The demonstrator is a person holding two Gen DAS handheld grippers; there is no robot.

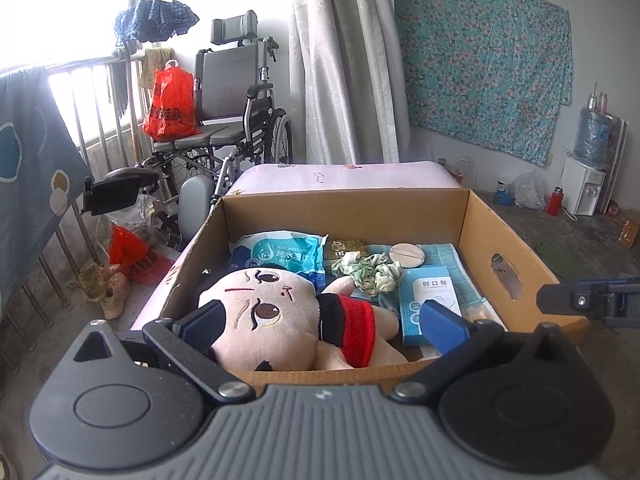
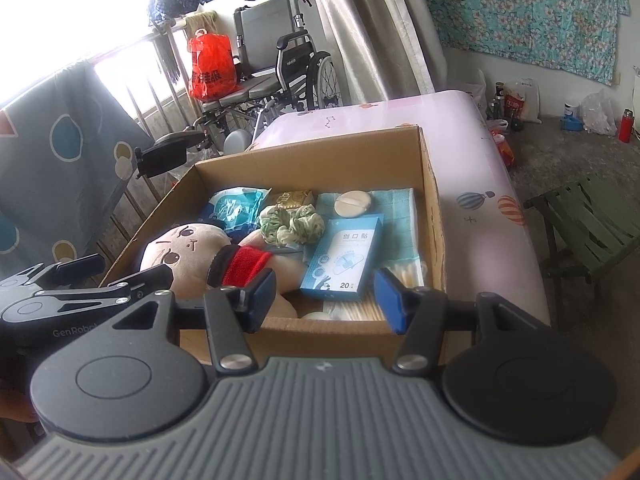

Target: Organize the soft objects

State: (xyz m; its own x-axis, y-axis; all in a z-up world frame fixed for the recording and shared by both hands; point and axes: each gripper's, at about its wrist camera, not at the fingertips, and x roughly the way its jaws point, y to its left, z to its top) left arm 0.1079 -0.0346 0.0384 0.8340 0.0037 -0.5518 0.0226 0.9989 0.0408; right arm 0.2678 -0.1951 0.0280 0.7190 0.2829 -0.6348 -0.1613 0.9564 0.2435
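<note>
A pink-covered table (image 2: 492, 152) carries an open cardboard box (image 2: 434, 208), and everything soft in view already lies inside it. Biggest is the plush doll (image 1: 256, 312), on its side against the near left wall, red band round its middle. Behind it lies a blue wet-wipe pack (image 1: 280, 256); a folded teal cloth (image 2: 400, 216) lines the far right corner, with a blue plaster box (image 2: 344, 256) on it. Smaller again are the green scrunchie (image 2: 292, 224) in the middle and a round powder puff (image 2: 352, 204) on the cloth. The left gripper (image 1: 320, 320) hovers spread wide at the near edge over the doll, clasping nothing; the right gripper (image 2: 328, 298) likewise stands released above the near right corner. Judging by this, the gathering looks largely done, though the doll and scrunchie lie loosely heaped and may want sorting
</note>
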